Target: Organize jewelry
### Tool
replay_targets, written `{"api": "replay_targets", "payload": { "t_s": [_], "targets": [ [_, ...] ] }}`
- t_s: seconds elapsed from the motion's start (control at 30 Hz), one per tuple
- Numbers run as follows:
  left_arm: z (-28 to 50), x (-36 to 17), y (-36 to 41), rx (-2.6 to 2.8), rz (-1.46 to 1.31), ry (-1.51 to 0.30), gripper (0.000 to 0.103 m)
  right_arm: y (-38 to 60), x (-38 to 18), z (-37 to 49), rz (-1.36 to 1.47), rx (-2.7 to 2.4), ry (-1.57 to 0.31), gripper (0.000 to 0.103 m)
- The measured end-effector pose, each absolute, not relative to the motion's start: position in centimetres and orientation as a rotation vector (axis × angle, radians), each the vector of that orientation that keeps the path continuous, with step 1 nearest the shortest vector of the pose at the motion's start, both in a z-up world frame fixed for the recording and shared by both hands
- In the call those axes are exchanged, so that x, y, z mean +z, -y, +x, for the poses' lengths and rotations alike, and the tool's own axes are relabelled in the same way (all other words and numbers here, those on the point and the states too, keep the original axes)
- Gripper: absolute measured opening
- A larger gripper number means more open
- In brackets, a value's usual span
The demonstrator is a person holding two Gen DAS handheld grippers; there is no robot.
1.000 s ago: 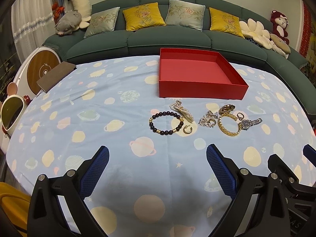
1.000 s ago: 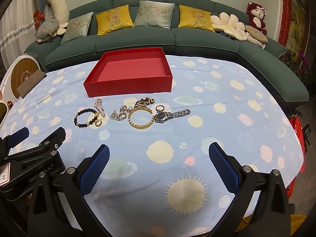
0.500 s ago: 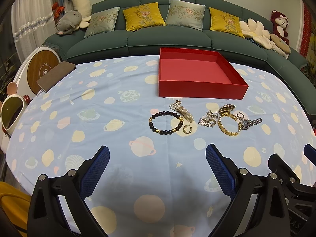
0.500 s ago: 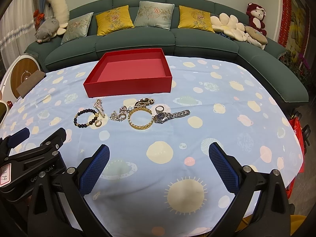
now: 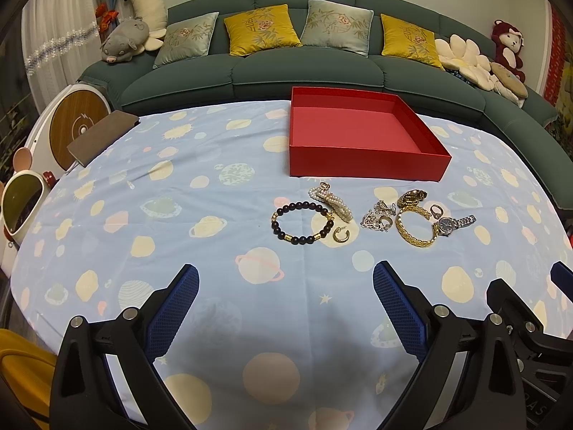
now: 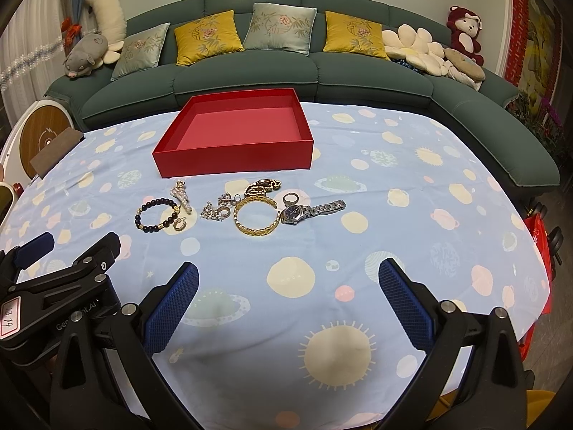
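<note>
An empty red box (image 5: 361, 170) (image 6: 232, 165) stands on the planet-print tablecloth. In front of it lies a row of jewelry: a dark bead bracelet (image 5: 302, 223) (image 6: 156, 214), a pearl bracelet (image 5: 331, 202) (image 6: 182, 197), a small gold earring (image 5: 342, 234), a silver tangle (image 5: 378, 216) (image 6: 216, 209), a gold chain bangle (image 5: 415, 227) (image 6: 256, 216), a ring (image 6: 290, 199) and a silver watch (image 5: 453, 223) (image 6: 311, 211). My left gripper (image 5: 284, 301) is open and empty, short of the bead bracelet. My right gripper (image 6: 288, 301) is open and empty, short of the bangle.
A green sofa (image 5: 304, 71) with cushions and plush toys curves behind the table. A brown flat pad (image 5: 102, 138) lies at the table's far left edge. The left gripper's body (image 6: 53, 286) sits at the lower left of the right wrist view.
</note>
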State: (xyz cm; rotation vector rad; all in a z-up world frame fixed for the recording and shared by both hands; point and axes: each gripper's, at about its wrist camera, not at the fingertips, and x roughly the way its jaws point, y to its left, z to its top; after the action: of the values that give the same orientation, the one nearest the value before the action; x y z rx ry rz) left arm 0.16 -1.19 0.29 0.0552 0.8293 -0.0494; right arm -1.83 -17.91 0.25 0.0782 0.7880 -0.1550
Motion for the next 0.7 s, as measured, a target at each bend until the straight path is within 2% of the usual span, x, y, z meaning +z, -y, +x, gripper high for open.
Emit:
{"api": "replay_targets", "payload": {
  "t_s": [0.7],
  "targets": [
    [0.00,0.08,1.07,-0.055,0.057,-0.832,0.093,17.92,0.23,-1.84,0.077,-0.155,-0.787,0.098]
  ]
}}
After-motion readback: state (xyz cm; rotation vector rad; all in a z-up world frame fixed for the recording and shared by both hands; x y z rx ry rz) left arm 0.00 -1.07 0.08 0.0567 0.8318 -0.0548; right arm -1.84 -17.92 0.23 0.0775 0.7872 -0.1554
